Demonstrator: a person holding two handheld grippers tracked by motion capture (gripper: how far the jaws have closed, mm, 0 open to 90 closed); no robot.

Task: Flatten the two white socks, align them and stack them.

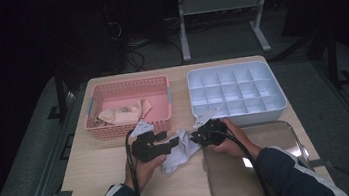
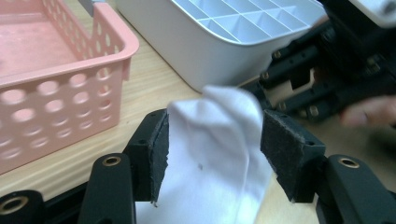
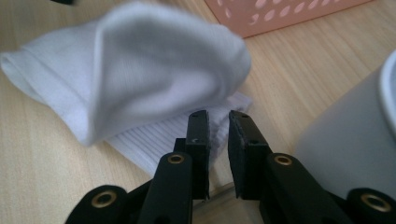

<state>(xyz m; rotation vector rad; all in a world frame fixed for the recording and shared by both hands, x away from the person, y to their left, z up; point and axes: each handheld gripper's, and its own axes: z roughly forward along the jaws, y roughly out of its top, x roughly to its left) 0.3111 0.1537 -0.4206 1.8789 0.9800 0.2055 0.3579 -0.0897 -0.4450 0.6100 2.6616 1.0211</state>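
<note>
Folding of the white sock (image 1: 179, 149) on the tabletop (image 1: 97, 180) between basket (image 1: 128, 106) and tray (image 1: 259, 168) appears mid-way: left gripper (image 2: 212, 144) jaws open around it, right gripper (image 3: 218, 140) jaws pinching its edge, divided organizer (image 1: 235, 93) unfilled.

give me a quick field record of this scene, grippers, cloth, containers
work in hand: handling a white cloth on the wooden table
left gripper: fingers apart, cloth between them, right pad clear of it
right gripper: fingers nearly together, pinching the cloth's ribbed edge
pink basket: back left, holds pale beige fabric
white divider box: back right, visible compartments bare
clear tray: front right, under the right forearm
cloth position: between basket and tray, on the table
</note>
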